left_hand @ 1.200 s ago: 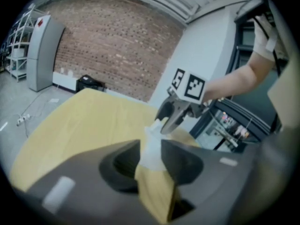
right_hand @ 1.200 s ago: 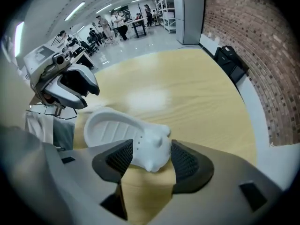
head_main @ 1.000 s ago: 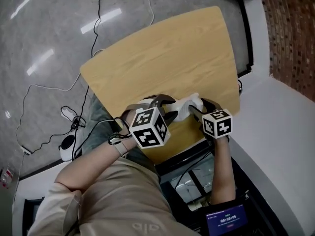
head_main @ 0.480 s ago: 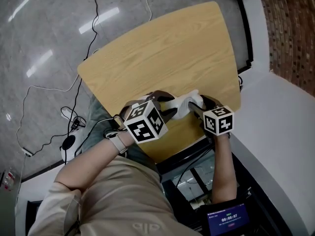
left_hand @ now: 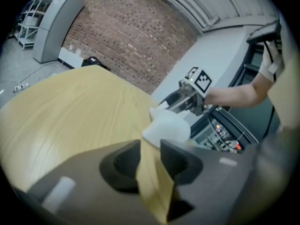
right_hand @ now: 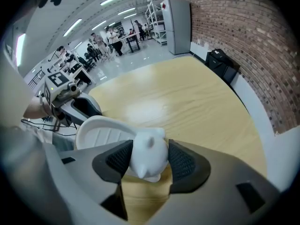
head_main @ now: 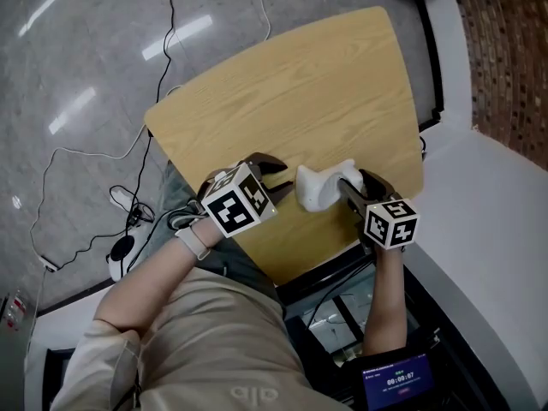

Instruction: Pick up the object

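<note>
One end of the object (head_main: 315,188) hides between the right gripper (head_main: 347,184) jaws.

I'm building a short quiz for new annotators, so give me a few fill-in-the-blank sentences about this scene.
1. The white object is clamped between the jaws of the ____ hand-held gripper.
2. The table beneath it has a top made of ____.
3. In the right gripper view, the wall beside the table is built of ____.

Missing words: right; wood; brick
</note>
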Action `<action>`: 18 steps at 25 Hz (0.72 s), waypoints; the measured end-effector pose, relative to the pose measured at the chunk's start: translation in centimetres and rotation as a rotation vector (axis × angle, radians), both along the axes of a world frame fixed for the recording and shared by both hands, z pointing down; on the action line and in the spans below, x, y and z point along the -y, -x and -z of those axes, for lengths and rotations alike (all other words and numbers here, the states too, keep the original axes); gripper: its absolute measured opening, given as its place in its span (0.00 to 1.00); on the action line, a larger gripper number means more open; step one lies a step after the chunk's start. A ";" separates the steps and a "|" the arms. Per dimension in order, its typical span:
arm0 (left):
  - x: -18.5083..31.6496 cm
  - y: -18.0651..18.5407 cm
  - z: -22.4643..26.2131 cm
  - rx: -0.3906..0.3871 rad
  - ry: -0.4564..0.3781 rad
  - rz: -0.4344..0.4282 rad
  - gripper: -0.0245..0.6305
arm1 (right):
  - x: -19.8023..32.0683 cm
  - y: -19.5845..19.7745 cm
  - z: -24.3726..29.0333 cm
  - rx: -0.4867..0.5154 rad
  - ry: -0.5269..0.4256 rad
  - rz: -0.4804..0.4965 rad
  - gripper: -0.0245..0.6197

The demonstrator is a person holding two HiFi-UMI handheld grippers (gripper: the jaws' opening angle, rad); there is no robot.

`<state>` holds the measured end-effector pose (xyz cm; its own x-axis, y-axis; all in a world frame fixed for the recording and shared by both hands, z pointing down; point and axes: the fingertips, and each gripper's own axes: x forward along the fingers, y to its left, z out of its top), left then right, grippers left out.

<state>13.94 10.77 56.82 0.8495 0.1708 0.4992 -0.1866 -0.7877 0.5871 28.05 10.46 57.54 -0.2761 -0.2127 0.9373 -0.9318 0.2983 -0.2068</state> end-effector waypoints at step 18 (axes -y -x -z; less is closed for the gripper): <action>1.7 2.5 14.2 -0.504 0.191 -0.185 0.19 | 4.1 4.1 13.7 0.374 -0.332 -0.245 0.40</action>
<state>11.48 9.08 42.60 0.9221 0.3868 -0.0150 0.2847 -0.6515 0.7032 23.91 6.37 43.88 -0.4820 -0.5798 0.6569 -0.8635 0.1873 -0.4683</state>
